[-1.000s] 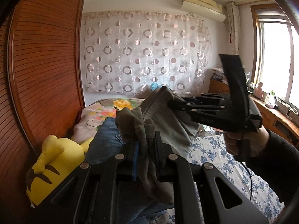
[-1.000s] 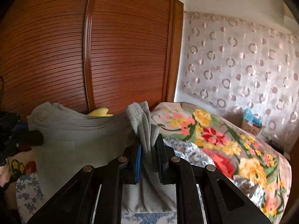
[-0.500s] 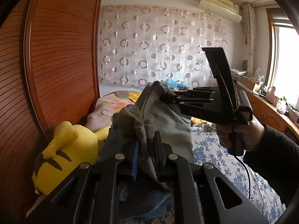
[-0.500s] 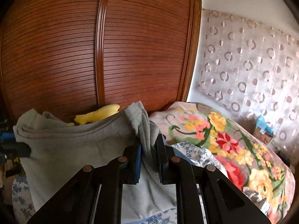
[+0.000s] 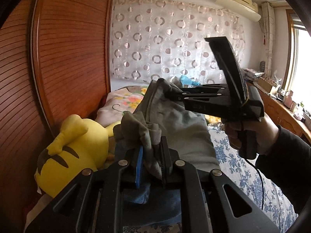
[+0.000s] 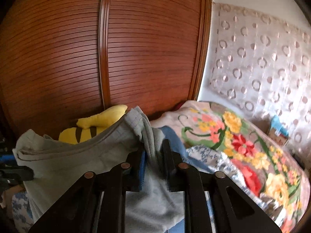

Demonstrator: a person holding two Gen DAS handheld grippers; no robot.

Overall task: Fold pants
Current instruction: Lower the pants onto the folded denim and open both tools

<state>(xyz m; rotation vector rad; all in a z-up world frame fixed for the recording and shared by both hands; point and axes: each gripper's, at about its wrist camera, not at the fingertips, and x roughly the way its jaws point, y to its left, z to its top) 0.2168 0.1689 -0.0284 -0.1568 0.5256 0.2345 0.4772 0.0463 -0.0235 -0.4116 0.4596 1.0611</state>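
At lower centre, the left tongs pinch the grey pants, while the right tongs, just loosened around the cloth, may drop their corner.

Left gripper low centre, jaws clamped on bunched corner of grey pants. Pants stretch up and right to right gripper, held in person's hand (dark sleeve behind); its tips sit at folded waistband edge, jaw state unclear from here. Cloth hangs above bed with blue-flowered sheet. Blue denim garment lies beneath. Yellow plush toy left, against slatted wooden wardrobe. Circle-patterned curtain behind.
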